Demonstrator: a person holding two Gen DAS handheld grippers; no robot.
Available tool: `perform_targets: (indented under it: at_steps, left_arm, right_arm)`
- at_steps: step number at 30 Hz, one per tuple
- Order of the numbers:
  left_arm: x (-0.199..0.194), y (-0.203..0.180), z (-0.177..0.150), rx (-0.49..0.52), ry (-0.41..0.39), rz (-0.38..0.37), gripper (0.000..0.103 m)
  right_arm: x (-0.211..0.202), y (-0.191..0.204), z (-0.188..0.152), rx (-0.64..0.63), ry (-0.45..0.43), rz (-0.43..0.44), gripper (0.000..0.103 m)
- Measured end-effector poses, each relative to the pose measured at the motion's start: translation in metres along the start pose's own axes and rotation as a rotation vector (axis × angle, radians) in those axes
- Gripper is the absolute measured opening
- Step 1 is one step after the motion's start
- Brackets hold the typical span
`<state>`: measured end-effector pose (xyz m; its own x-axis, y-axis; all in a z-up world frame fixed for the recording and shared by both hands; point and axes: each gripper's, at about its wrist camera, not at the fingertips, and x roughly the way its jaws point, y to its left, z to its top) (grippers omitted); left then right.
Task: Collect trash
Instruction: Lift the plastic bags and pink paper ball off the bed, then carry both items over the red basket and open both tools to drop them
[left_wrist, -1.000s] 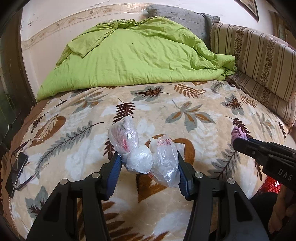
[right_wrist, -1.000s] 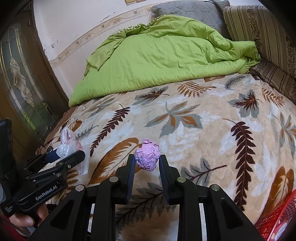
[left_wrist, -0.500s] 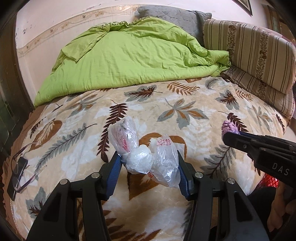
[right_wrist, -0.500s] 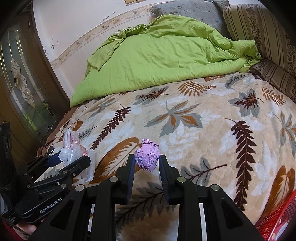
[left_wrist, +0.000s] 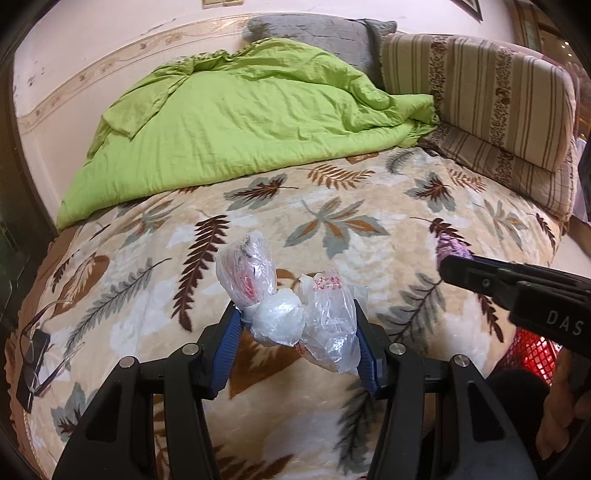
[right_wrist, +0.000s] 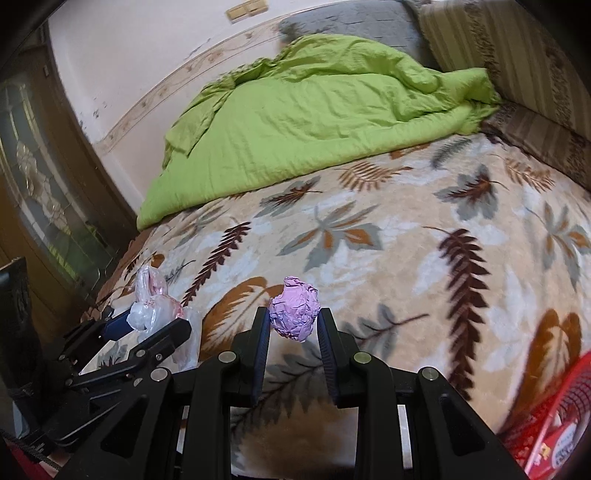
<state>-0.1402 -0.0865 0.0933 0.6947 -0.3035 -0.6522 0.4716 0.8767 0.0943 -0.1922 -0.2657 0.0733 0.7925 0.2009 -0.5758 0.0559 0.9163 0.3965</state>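
Both grippers had drawn back and swung toward the right since the earlier frames, so more of the striped cushions (left_wrist: 480, 103) filled the upper right of the left wrist view. At this moment the left gripper (left_wrist: 295, 325) was clamped on a crumpled clear plastic bag (left_wrist: 291, 310), held at the centre of its frame above the leaf-patterned bed (left_wrist: 332, 206). The right gripper (right_wrist: 293, 325) was closed on a purple paper ball (right_wrist: 295, 314) at the centre of its own view, also clear of the bed. A red mesh basket (right_wrist: 546, 424) showed at the lower right corner of the right wrist view, and I judged it the likely destination. To do the carry well, each gripper would need steady pressure, since the bag is slippery and loosely bunched. Releasing only once each load hung well inside the basket rim would keep light trash from drifting out. Eyeglasses (left_wrist: 33, 354) lay at the lower left, well apart.
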Motion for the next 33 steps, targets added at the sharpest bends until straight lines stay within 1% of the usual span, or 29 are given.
perform_targets:
  at_steps: [7, 11, 15, 20, 24, 28, 30, 33]
  left_arm:
    - [0.000, -0.035, 0.009, 0.062, -0.008, -0.057, 0.054]
    - [-0.003, -0.059, 0.018, 0.089, -0.014, -0.118, 0.054]
    - [-0.007, -0.089, 0.026, 0.140, -0.027, -0.159, 0.054]
    - [-0.014, -0.130, 0.033, 0.204, -0.030, -0.234, 0.054]
    - [-0.021, -0.166, 0.034, 0.259, -0.019, -0.315, 0.054]
    - [-0.025, -0.198, 0.035, 0.308, 0.004, -0.406, 0.054]
    - [-0.028, -0.211, 0.034, 0.328, 0.008, -0.431, 0.054]
    - [-0.030, -0.230, 0.030, 0.372, 0.004, -0.444, 0.054]
  right_arm:
    - [-0.043, -0.038, -0.002, 0.060, -0.047, -0.077, 0.028]
    - [-0.070, -0.064, -0.006, 0.104, -0.067, -0.127, 0.028]
    - [-0.101, -0.094, -0.015, 0.156, -0.085, -0.187, 0.028]
    - [-0.139, -0.132, -0.029, 0.230, -0.100, -0.253, 0.028]
    - [-0.169, -0.160, -0.040, 0.308, -0.120, -0.292, 0.028]
    - [-0.189, -0.176, -0.050, 0.352, -0.130, -0.327, 0.028]
    - [-0.195, -0.182, -0.054, 0.365, -0.130, -0.340, 0.028]
    - [-0.201, -0.187, -0.060, 0.385, -0.133, -0.349, 0.028]
